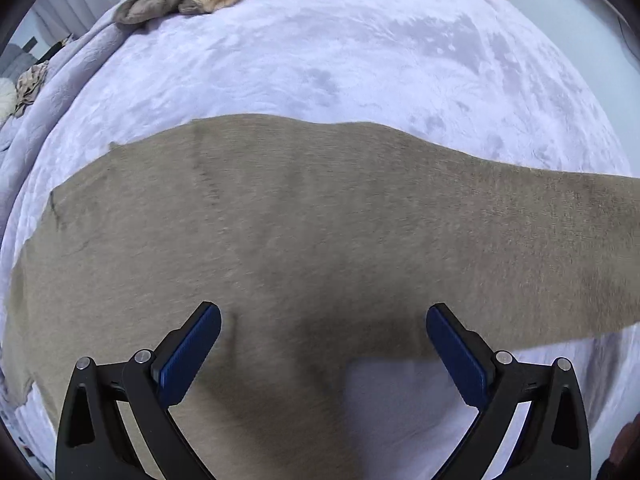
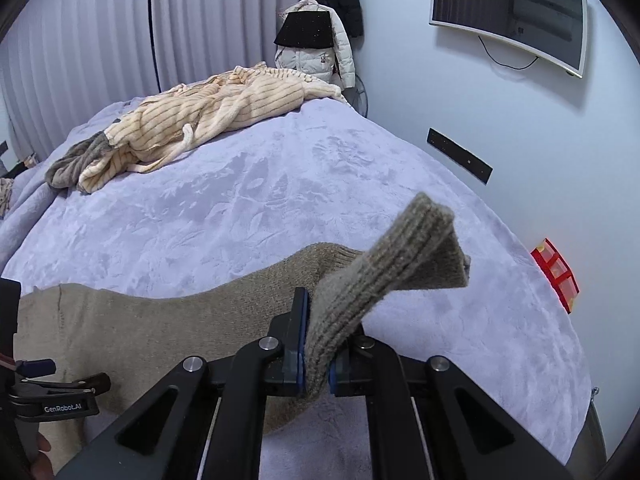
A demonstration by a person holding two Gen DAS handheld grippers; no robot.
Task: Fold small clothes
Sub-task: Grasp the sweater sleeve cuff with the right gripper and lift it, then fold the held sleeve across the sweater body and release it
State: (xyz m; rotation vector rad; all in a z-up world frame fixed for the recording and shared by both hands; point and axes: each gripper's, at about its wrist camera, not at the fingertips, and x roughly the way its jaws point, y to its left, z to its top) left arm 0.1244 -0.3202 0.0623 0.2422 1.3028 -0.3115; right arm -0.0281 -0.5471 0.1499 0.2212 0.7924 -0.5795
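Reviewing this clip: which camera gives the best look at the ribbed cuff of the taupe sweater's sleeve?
The right wrist view. There the ribbed cuff sticks up, pinched by the shut right gripper. The left wrist view shows only the sweater lying flat under the open left gripper, the sleeve running out of frame.

"GenRobot.AI" in white on the black left gripper (image 2: pixel 48 376) body.

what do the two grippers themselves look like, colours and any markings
Both are matte black frames with triangular cut-outs and round silver pivot bolts. The left gripper has long fingers faced with ribbed dark-blue pads. The right gripper has the same blue pads on its jaws. In the right wrist view, the left unit's side shows white "GenRobot.AI" lettering.
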